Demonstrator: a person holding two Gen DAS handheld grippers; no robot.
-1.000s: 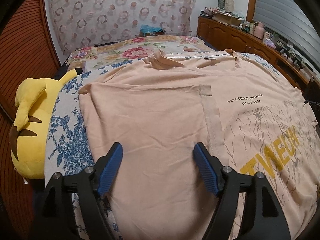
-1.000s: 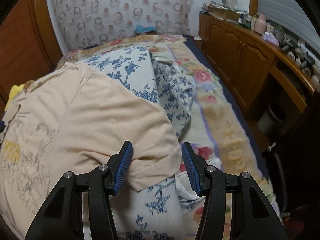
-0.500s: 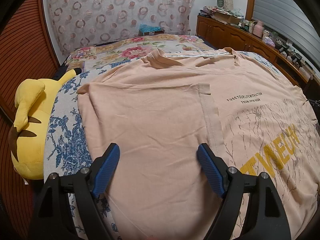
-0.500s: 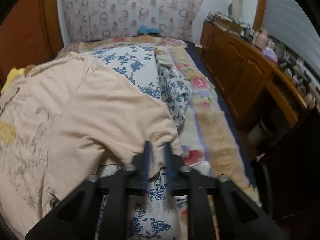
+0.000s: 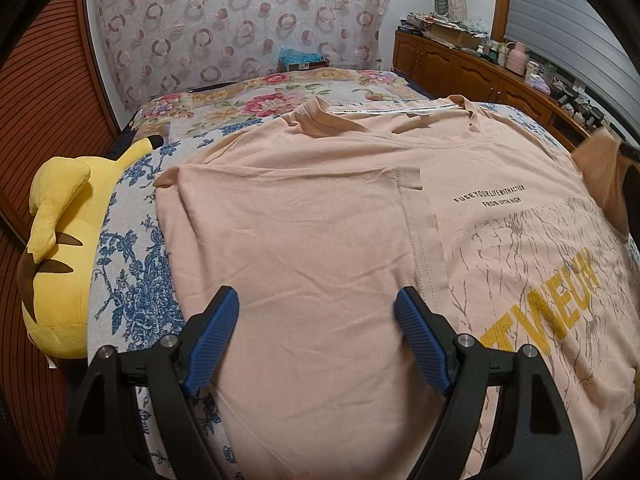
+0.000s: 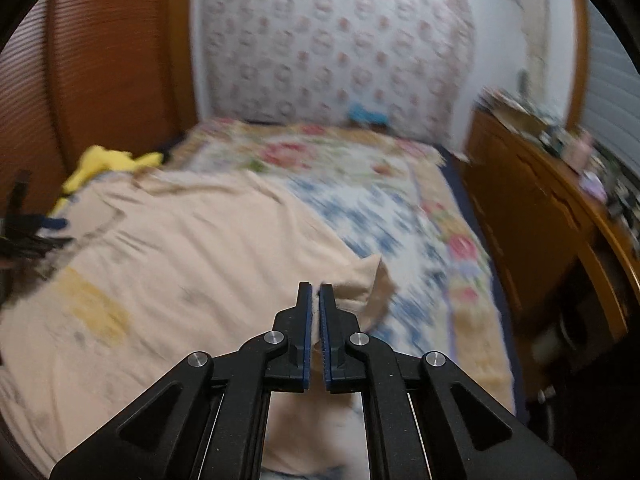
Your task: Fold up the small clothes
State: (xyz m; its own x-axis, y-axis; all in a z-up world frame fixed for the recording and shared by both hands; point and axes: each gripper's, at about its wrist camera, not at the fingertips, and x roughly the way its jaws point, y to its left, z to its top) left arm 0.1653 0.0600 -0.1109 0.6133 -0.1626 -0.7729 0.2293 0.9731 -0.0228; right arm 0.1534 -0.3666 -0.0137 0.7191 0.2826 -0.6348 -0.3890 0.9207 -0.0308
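A peach T-shirt (image 5: 320,208) with yellow lettering lies spread on the bed; its left sleeve is folded in over the body. My left gripper (image 5: 316,316) is open and hovers just above the shirt's near left part, holding nothing. My right gripper (image 6: 316,292) is shut on the shirt's right sleeve (image 6: 360,280) and holds it lifted off the bed; the view is motion-blurred. The raised sleeve also shows at the right edge of the left wrist view (image 5: 600,168). The left gripper shows at the far left of the right wrist view (image 6: 28,228).
A yellow plush toy (image 5: 60,240) lies at the bed's left edge by a wooden wall. The blue floral sheet (image 5: 128,272) and flowered blanket (image 5: 260,104) cover the bed. A wooden cabinet (image 6: 540,208) with clutter runs along the right side.
My right gripper shut on the right sleeve and lifted it up and leftward over the shirt. My left gripper stayed open and drew back slightly.
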